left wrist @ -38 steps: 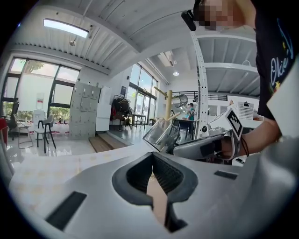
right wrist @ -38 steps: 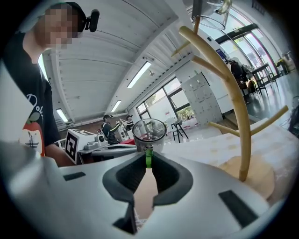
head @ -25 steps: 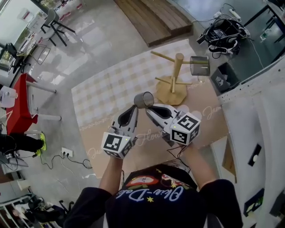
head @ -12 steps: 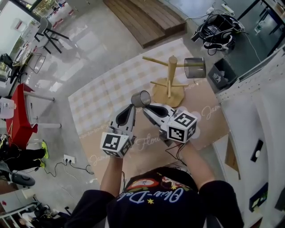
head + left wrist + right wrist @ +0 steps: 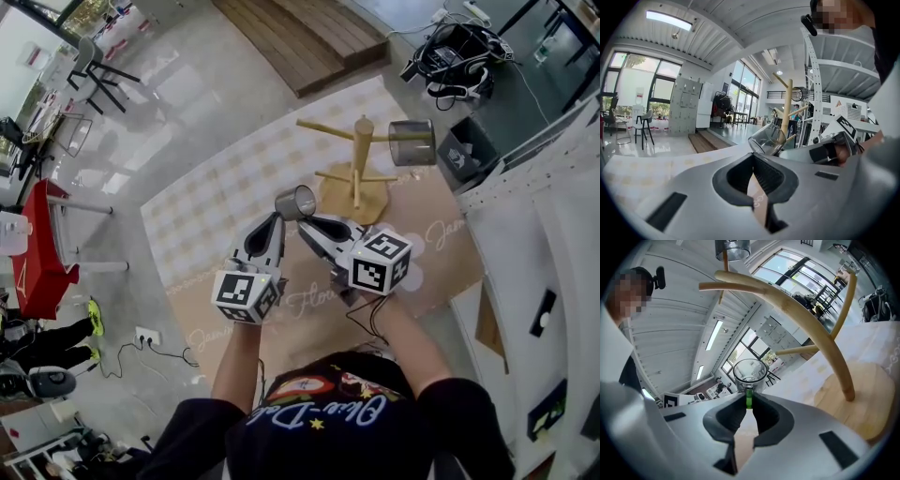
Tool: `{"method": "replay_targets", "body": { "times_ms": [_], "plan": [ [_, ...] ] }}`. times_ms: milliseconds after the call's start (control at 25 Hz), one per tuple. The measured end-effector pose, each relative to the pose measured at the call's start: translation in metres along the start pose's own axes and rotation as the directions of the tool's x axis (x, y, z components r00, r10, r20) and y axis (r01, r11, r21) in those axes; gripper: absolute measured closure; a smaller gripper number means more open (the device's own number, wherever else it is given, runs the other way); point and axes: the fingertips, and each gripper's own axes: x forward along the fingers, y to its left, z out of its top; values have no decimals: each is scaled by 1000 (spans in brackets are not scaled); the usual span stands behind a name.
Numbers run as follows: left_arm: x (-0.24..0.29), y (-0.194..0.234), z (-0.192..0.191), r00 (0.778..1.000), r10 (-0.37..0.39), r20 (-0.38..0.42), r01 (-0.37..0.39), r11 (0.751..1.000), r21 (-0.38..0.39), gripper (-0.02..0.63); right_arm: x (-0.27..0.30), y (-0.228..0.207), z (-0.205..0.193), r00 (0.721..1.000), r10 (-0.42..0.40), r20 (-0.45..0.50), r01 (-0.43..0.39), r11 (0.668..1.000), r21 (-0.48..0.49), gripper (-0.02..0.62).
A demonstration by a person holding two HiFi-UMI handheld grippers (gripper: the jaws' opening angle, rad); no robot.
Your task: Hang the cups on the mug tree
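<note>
A wooden mug tree (image 5: 360,161) stands on the checked tablecloth, with one clear glass cup (image 5: 412,142) hanging on its right peg. My right gripper (image 5: 306,223) is shut on the green handle (image 5: 749,397) of a second glass cup (image 5: 295,202), held in the air short of the tree and to its left. In the right gripper view this cup (image 5: 750,371) sits just past the jaws, with the tree's trunk (image 5: 825,341) to the right. My left gripper (image 5: 275,221) is shut with nothing in it, right beside the held cup (image 5: 768,138).
The tree's round wooden base (image 5: 354,197) rests near the table's far right. A bundle of cables and a headset (image 5: 459,56) lies beyond the table. A white shelf unit (image 5: 534,234) runs along the right. A red table (image 5: 37,234) stands far left on the floor.
Both grippers and the held cup have shifted slightly left and away from me; the grip on the handle is unchanged. The tree and its hanging cup have not moved.
</note>
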Motion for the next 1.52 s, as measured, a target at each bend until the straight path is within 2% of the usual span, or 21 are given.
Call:
{"method": "replay_targets", "body": {
  "times_ms": [520, 1520],
  "plan": [
    [24, 9, -4, 1000, 2, -31, -2, 1000, -21, 597, 7, -19, 6, 997, -47, 57, 41, 994, 103, 549],
    [51, -5, 12, 999, -44, -13, 44, 999, -23, 598, -5, -37, 25, 972, -87, 216, 21, 957, 290, 549]
  ]
}}
